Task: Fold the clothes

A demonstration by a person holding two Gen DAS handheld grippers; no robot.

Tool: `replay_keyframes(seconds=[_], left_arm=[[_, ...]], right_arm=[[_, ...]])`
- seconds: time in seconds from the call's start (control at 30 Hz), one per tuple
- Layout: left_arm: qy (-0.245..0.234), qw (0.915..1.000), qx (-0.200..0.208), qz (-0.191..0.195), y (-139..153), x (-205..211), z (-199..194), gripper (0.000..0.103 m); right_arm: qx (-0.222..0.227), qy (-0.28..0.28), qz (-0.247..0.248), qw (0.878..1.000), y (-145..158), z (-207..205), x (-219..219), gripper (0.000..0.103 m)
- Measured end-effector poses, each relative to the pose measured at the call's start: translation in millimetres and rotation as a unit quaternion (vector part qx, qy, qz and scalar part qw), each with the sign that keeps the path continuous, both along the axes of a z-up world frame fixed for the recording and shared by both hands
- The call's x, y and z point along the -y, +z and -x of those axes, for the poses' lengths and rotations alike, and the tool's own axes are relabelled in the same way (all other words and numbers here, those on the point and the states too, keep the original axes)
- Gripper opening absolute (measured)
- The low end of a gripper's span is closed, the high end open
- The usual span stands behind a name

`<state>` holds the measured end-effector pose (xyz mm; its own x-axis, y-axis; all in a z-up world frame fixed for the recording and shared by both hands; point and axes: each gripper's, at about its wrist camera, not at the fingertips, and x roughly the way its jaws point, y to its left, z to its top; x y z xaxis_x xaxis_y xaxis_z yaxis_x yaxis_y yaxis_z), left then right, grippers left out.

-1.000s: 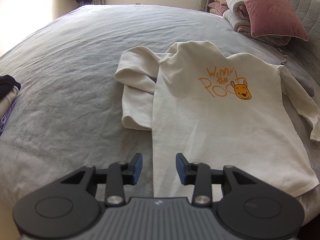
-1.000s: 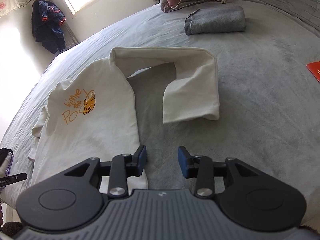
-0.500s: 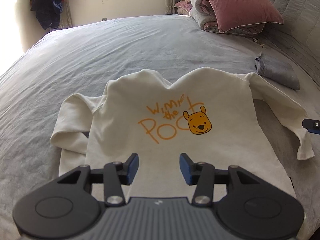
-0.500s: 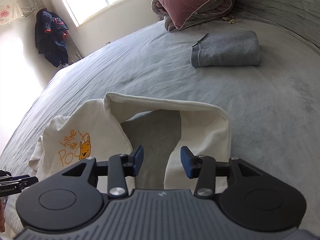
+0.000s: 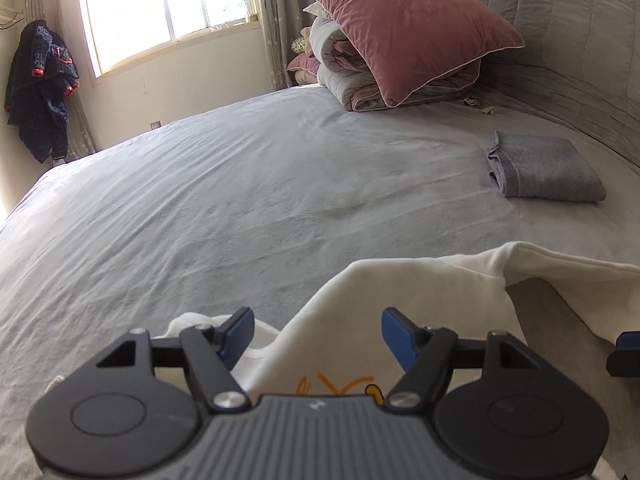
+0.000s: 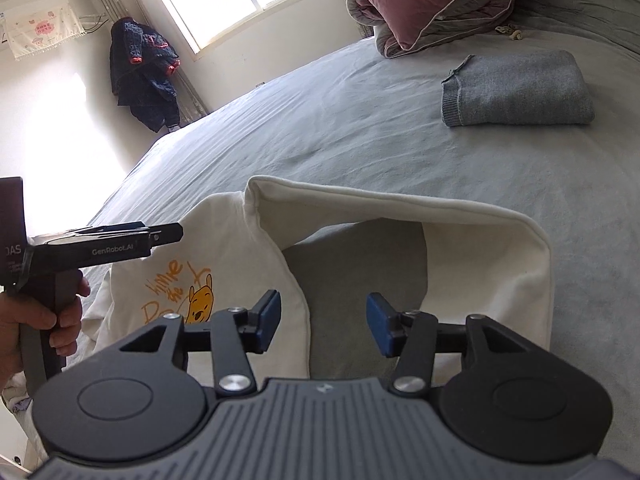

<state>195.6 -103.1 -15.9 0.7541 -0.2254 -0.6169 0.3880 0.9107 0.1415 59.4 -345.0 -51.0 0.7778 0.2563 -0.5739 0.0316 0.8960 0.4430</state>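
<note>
So there's a cream sweatshirt (image 6: 224, 248) lying flat on a big grey bed (image 6: 328, 132), the one with the orange bear print (image 6: 200, 304) and scribbly orange lettering on it. One sleeve (image 6: 492, 248) is bent back on itself, so it runs out from the shoulder and then doubles down toward the camera, with a patch of grey bedding showing in the loop.

The right gripper (image 6: 322, 322) sits low over that spot, jaws spread wide and nothing between them; one blue pad is over the edge of the shirt body, the other over the bare bedding just beside the folded sleeve. Can't tell if it's touching the fabric.

The left gripper (image 5: 316, 334) is also wide open and empty, hovering over the upper part of the sweatshirt near the neckline, with a bit of the orange print peeking out just above the housing. In the right wrist view you can see it from the side, with a hand (image 6: 44, 320) wrapped around its handle.

Further back on the bed there's a folded grey sweater (image 6: 516, 88), well apart from the sweatshirt, and a pink pillow (image 5: 404, 28) on top of a rolled-up duvet (image 5: 360, 80). A dark jacket (image 6: 144, 72) hangs by the window (image 5: 168, 4).
</note>
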Motion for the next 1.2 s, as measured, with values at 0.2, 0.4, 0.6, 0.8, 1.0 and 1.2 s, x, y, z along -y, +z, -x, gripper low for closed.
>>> replay_keyframes(seconds=[0.2, 0.4, 0.6, 0.8, 1.0, 1.2], left_arm=[[-0.022, 0.9996, -0.011, 0.015, -13.0, 11.0, -17.9, 0.057], [-0.013, 0.9976, -0.043, 0.052, -21.0, 0.7, -16.2, 0.005], [-0.039, 0.9974, -0.013, 0.059, -13.6, -8.0, 24.6, 0.004], [-0.07, 0.9961, -0.004, 0.053, -19.7, -17.6, 77.7, 0.004], [-0.067, 0.9963, -0.027, 0.047, -43.5, -24.7, 104.1, 0.004], [-0.058, 0.9962, -0.054, 0.037, -51.6, -29.2, 106.6, 0.005]], right_arm=[[-0.015, -0.023, -0.01, 1.0, -7.5, 0.8, 12.2, 0.052], [-0.017, -0.038, -0.013, 0.999, -8.2, 3.0, 22.5, 0.052], [-0.007, -0.044, -0.021, 0.999, -3.4, 7.2, 26.5, 0.052], [0.039, -0.053, -0.033, 0.997, 10.4, 20.6, 30.4, 0.052], [0.08, -0.054, -0.038, 0.995, 19.8, 24.6, 30.5, 0.052], [0.065, -0.055, -0.011, 0.996, 16.0, 11.5, 24.3, 0.052]])
